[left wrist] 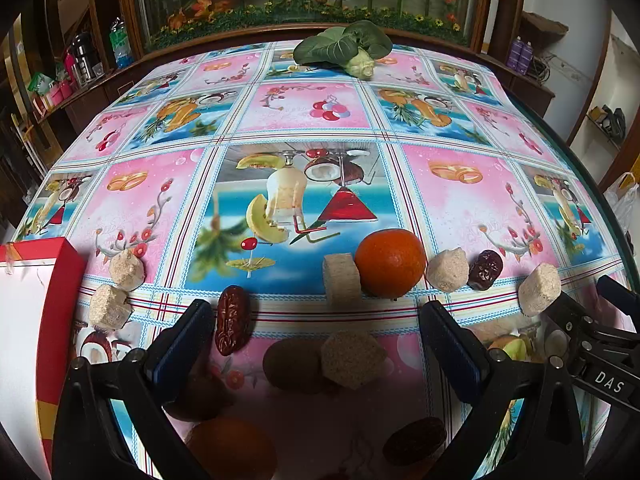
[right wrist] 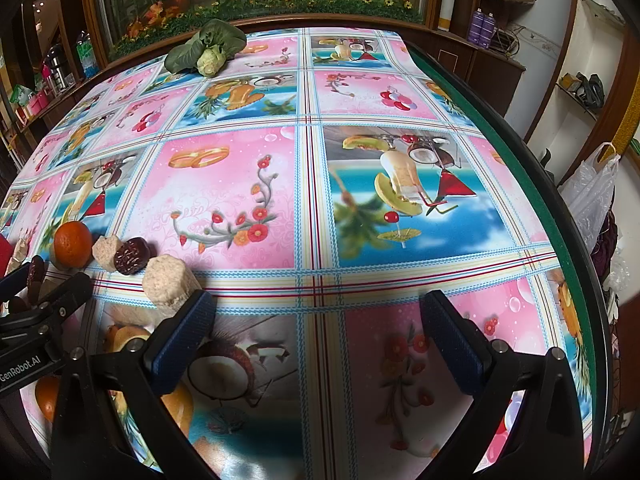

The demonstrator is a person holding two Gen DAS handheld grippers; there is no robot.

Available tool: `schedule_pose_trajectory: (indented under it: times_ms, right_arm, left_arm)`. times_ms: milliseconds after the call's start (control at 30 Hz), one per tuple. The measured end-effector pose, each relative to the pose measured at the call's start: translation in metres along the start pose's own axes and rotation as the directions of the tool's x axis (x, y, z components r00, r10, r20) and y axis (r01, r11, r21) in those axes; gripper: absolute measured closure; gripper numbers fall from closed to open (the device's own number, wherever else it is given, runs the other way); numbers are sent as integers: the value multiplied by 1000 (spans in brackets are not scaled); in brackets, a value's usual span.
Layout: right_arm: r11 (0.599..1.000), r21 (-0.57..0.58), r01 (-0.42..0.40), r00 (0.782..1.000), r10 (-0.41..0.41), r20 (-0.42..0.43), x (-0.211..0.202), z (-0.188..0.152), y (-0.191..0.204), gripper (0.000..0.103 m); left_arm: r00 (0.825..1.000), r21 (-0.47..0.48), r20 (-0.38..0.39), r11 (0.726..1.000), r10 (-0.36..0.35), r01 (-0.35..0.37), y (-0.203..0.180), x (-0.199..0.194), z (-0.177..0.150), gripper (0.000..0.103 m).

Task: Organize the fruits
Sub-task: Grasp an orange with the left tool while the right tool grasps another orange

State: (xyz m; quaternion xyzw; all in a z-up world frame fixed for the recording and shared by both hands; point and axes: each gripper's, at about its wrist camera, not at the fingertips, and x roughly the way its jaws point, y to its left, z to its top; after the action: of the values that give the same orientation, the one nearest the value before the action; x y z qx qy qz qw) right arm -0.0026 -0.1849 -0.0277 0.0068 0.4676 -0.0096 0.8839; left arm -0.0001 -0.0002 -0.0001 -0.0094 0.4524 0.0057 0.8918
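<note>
Left wrist view: the left gripper (left wrist: pixel 316 344) hovers with jaws wide and nothing held, above a kiwi (left wrist: pixel 290 366) touching a beige cube (left wrist: pixel 352 358). Beyond sit a mandarin (left wrist: pixel 390 262), red dates (left wrist: pixel 232 320) and more cubes on the patterned counter (left wrist: pixel 312 108); a red box (left wrist: pixel 52 280) stands left. Right wrist view: the right gripper (right wrist: pixel 316 332) is wide and unladen over bare cloth, a cube (right wrist: pixel 166 282) just beside its left finger.

A round orange (left wrist: pixel 390 263) sits upright near wrinkled dates (left wrist: pixel 233 320).
</note>
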Motion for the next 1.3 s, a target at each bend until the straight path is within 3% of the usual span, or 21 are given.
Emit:
schedule_pose_trajectory:
  times_ms: [400, 467, 567, 633, 700, 767, 867, 1000, 1067, 1133, 1167, 1233, 1300]
  right_arm:
    - [1000, 0, 0, 1000, 0, -1, -1, 0, -1, 0]
    - [1000, 7, 4, 1000, -4, -1, -1, 0, -1, 0]
    - [1000, 26, 16, 1000, -16, -3, -1, 2, 4, 0]
    - [999, -3, -39, 999, 39, -10, -7, 1, 6, 0]
    - [994, -3, -107, 992, 107, 65, -23, 0, 5, 0]
    - [983, -42, -178, 972, 183, 151, -46, -3, 10, 0]
    - [946, -156, -285, 929, 312, 197, -70, -10, 29, 0]
    - [871, -318, -375, 902, 422, 92, -79, -23, 69, 0]
    - [833, -378, -404, 891, 452, 43, -82, -30, 89, 4]
    - [817, -414, -401, 895, 446, 13, -82, -35, 102, 18]
    - [812, -411, -415, 895, 447, -20, -80, -35, 106, 23]
    - [812, -380, -444, 890, 450, -78, -70, -32, 109, 42]
    - [817, -357, -453, 890, 439, -124, -59, -29, 112, 47]
  left_arm:
    - [1000, 2, -3, 1000, 0, 0, 0, 0, 0, 1]
    - [999, 38, -43, 999, -32, 33, 2, -2, -1, 1]
    - [1000, 16, 27, 1000, 16, -16, 16, -27, -13, 6]
    - [991, 35, 123, 998, 50, -55, 29, -63, -31, 5]
    - [976, 41, 195, 993, 98, -108, 40, -91, -45, 4]
    - [964, 57, 247, 991, 99, -117, 50, -110, -60, 2]
    - [953, 72, 273, 985, 134, -159, 60, -122, -79, 2]
    - [958, 94, 238, 978, 158, -184, 67, -117, -79, 2]
    - [956, 95, 233, 974, 179, -205, 69, -114, -78, 2]
    - [960, 100, 210, 972, 187, -211, 71, -109, -75, 2]
    - [963, 97, 202, 975, 179, -202, 72, -107, -74, 2]
    - [970, 96, 183, 979, 160, -179, 73, -105, -73, 2]
    - [976, 109, 159, 980, 148, -166, 69, -101, -72, 2]
